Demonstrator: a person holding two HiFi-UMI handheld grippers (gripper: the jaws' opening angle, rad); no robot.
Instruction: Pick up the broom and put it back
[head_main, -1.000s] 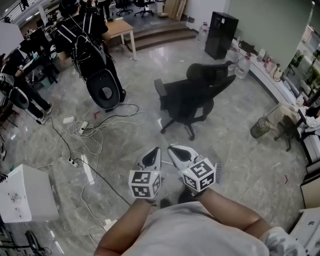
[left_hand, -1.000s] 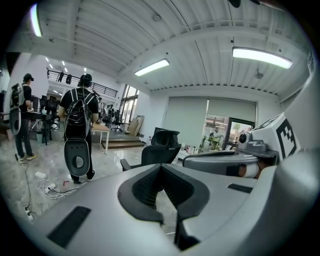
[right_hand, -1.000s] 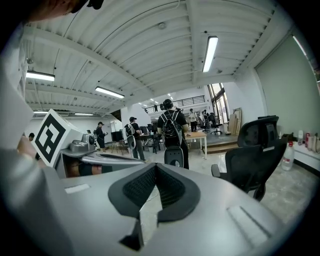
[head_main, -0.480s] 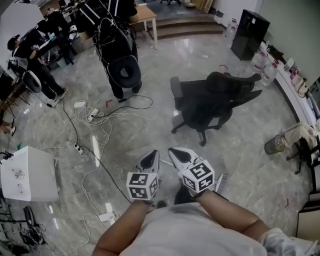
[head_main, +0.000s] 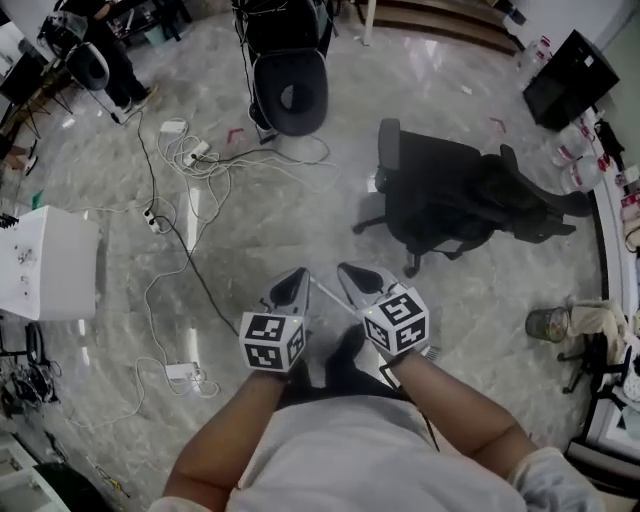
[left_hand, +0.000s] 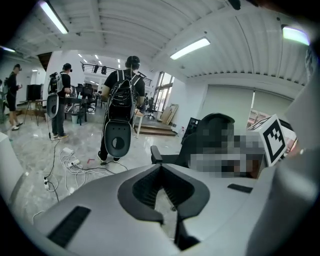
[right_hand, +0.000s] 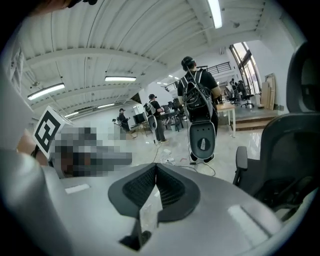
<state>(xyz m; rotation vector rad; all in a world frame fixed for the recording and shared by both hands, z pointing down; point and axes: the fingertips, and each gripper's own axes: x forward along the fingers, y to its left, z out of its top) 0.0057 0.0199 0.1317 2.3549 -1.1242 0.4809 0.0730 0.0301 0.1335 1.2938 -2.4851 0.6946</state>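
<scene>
with one broom (head_main: 335, 300), its thin handle seemingly lying on the floor (head_main: 250, 230) between the two grippers, and one office chair (head_main: 450, 200) beyond, the left gripper (head_main: 293, 280) and right gripper (head_main: 352, 275), both clenched on nothing, should open before straddling that handle squarely.

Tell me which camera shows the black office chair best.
The head view: the whole chair shows from above, wheeled base included. The left gripper view has it partly blurred over; the right gripper view cuts it at the picture's edge.
</scene>
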